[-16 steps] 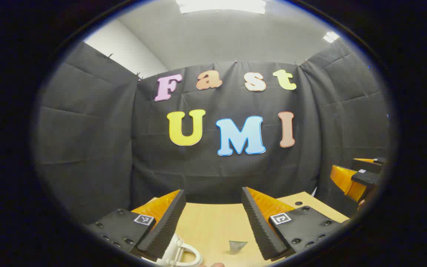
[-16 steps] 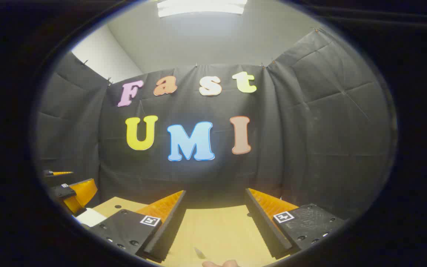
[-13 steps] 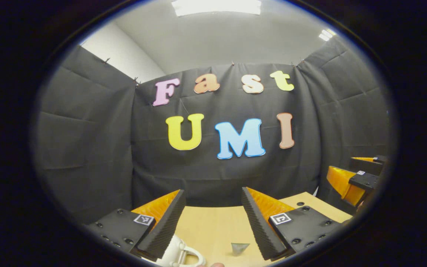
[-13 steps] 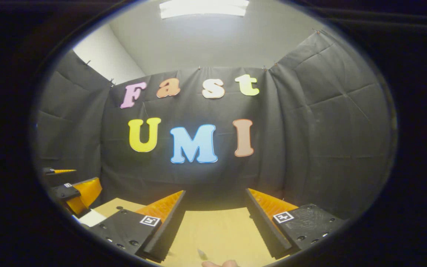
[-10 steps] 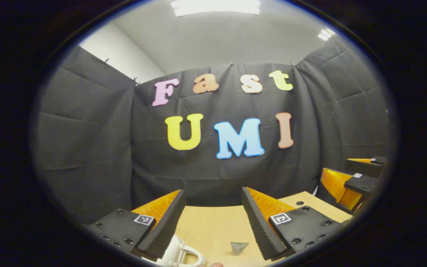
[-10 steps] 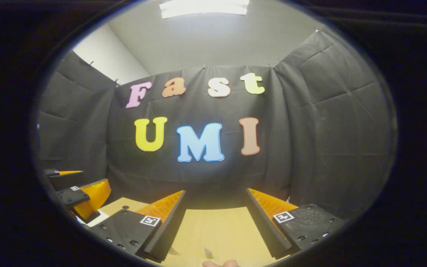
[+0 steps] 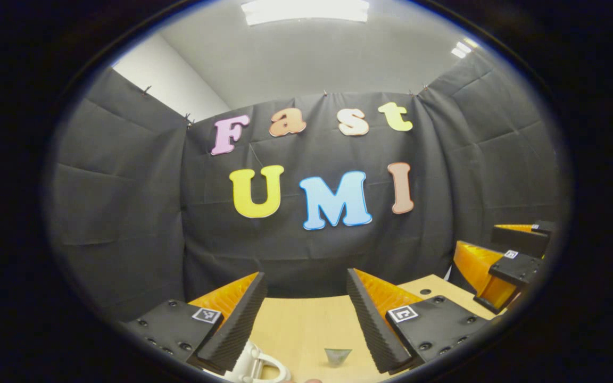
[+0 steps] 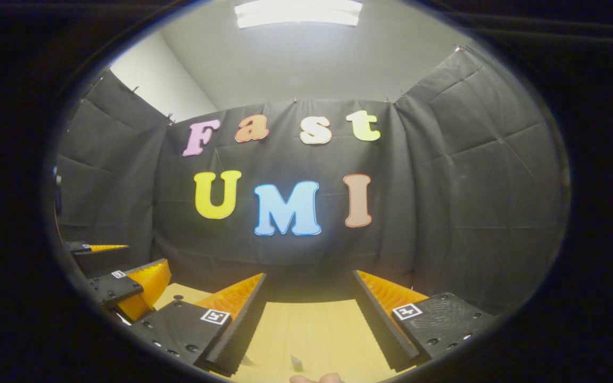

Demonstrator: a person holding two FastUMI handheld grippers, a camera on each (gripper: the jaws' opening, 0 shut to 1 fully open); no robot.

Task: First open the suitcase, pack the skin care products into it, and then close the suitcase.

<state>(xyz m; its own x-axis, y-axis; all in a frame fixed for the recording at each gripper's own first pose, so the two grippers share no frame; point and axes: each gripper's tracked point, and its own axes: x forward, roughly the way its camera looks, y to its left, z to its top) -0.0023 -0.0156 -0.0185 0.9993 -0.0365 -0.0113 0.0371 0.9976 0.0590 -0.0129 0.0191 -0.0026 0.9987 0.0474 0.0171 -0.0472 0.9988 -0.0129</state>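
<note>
Both claws are held up and level, looking at the booth wall over a wooden table, and neither is on anything. The left gripper has its jaws spread wide with only bare tabletop between them; just under its left finger sits a white plastic object with a looped handle, too cut off to identify, and a small grey wedge-shaped scrap lies on the wood between the fingers, nearer the right one. The right gripper is equally wide open and empty, with a small grey sliver on the table between its fingers and a fingertip of the person at the very bottom edge. Over the last moments each claw has crept further into the other's view: the right gripper now sits larger off to the left claw's right, and the left gripper has come in closer on the right claw's left, while both cameras have drifted only slightly. I read this as settling into a start pose rather than work begun. The suitcase and the skin care products lie below or behind both claws; I cannot tell where. Opening the suitcase looks wholly ahead.
</note>
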